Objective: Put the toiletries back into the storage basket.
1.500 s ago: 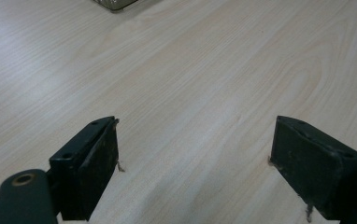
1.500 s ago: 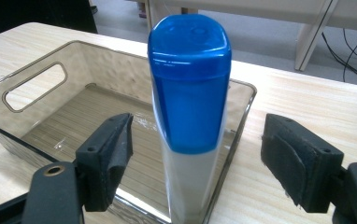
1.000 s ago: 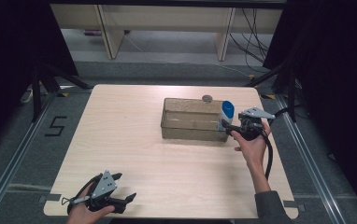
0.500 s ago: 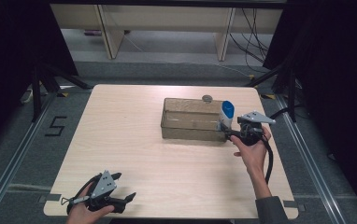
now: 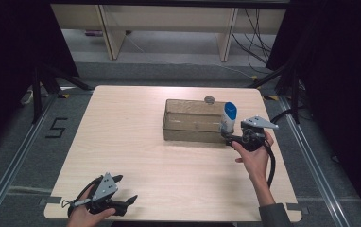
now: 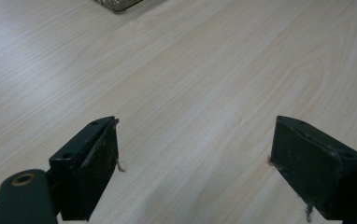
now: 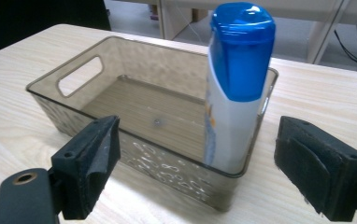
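Note:
A white bottle with a blue cap (image 5: 228, 117) (image 7: 235, 93) stands upright inside the right end of a smoky see-through bin (image 5: 190, 128) (image 7: 139, 60). My right gripper (image 5: 228, 138) (image 7: 195, 163) is just outside that end of the bin. Its jaws have just been opening and now stand wide, one on each side of the bottle and clear of it. My left gripper (image 5: 125, 189) (image 6: 195, 158) rests low over the table's front left, open with bare wood between its jaws.
A small round grey object (image 5: 210, 100) lies on the table just behind the bin. A corner of the bin (image 6: 116, 3) peeks in at the top of the left gripper view. Light wood tabletop (image 5: 122, 127) stretches left of the bin.
The right gripper's jaws have spread and let go of the bottle, which now stands on its own in the bin. The right hand has drawn back slightly. The left hand has kept still.

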Motion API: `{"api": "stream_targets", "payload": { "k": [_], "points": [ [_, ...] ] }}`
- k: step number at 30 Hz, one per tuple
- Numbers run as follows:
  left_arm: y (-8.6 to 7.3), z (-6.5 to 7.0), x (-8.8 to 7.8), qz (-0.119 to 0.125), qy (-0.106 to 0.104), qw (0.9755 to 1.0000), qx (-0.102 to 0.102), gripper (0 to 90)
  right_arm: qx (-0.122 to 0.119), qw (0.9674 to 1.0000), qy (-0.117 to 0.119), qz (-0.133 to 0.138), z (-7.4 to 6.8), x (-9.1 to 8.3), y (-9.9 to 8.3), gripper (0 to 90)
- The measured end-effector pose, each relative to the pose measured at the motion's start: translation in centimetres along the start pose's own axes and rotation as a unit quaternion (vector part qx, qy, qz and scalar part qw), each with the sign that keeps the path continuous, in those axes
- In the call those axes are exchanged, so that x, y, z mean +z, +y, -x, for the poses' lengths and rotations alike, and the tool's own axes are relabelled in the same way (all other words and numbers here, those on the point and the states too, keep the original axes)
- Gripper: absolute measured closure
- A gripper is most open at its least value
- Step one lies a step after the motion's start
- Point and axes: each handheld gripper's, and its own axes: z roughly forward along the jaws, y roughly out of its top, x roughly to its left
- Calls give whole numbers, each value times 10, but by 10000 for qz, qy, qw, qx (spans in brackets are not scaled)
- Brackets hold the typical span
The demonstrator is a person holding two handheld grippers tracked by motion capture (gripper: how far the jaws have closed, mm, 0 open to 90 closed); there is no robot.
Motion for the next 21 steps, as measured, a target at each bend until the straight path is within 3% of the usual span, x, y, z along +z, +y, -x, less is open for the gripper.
{"api": "stream_targets", "payload": {
  "k": [12,14,15,17,18,20,21],
  "points": [
    [0,0,0,0,6,10000,3,149,-138,9997,187,29,-14,-1,-4,157],
    [0,0,0,3,2,10000,10,149,-107,9996,241,28,-15,-1,-5,157],
    [0,0,0,-1,-1,10000,6,149,30,9996,287,23,-18,-2,-6,157],
    [0,0,0,-3,0,10000,15,148,-117,9995,304,48,-18,-2,-7,157],
    [0,0,0,-3,-1,10000,10,149,-57,9992,384,20,-20,-1,-7,157],
    [0,-1,0,-44,10,10000,67,149,-120,9988,467,75,-22,0,-9,157],
    [0,-2,-2,-188,60,9996,204,149,-160,9988,453,47,-24,-1,-9,157]
  ]
}}
